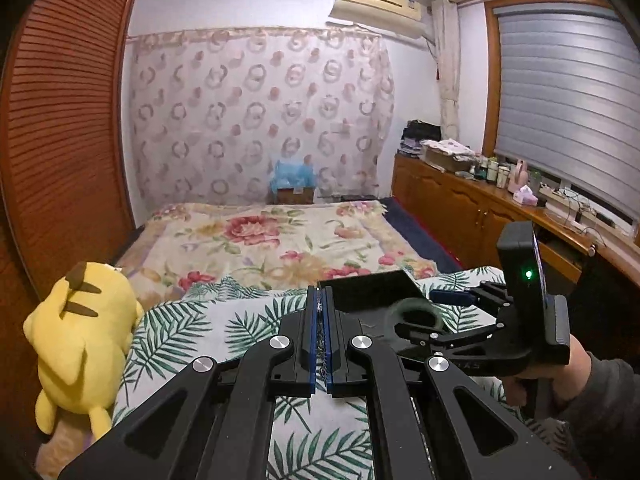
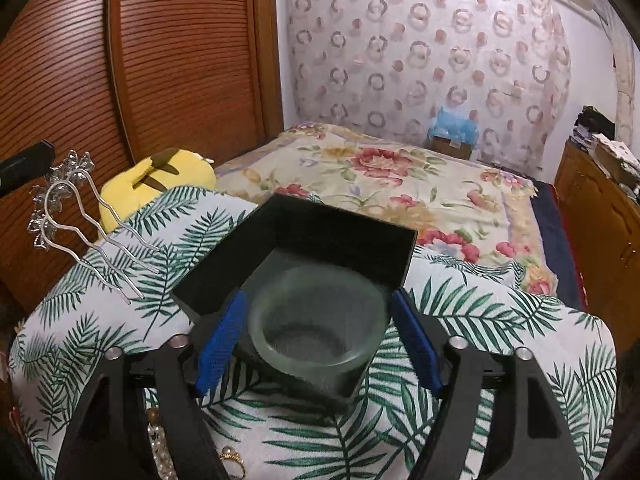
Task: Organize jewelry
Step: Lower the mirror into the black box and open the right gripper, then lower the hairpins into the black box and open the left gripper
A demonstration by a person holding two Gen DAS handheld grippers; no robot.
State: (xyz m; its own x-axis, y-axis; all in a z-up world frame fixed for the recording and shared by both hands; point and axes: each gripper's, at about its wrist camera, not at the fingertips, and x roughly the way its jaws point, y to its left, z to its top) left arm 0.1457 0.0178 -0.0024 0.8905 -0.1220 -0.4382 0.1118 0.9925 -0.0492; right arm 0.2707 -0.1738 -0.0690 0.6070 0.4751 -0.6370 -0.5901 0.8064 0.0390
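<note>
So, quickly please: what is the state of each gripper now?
Left gripper: closed on a silver hair comb.
Right gripper: open around a green bangle, not gripping.

A yellow plush toy with brown-tipped ears (image 1: 82, 336) lies left of the gripper, against the brown louvred wooden wardrobe doors (image 1: 60, 128). Ahead of the gripper stretches a bed under a cream floral blanket (image 1: 264, 240). Beyond hangs a sheer ring-patterned curtain (image 1: 256, 112). A white wall air conditioner (image 1: 378, 6) sits high, ahead to the right.
</note>
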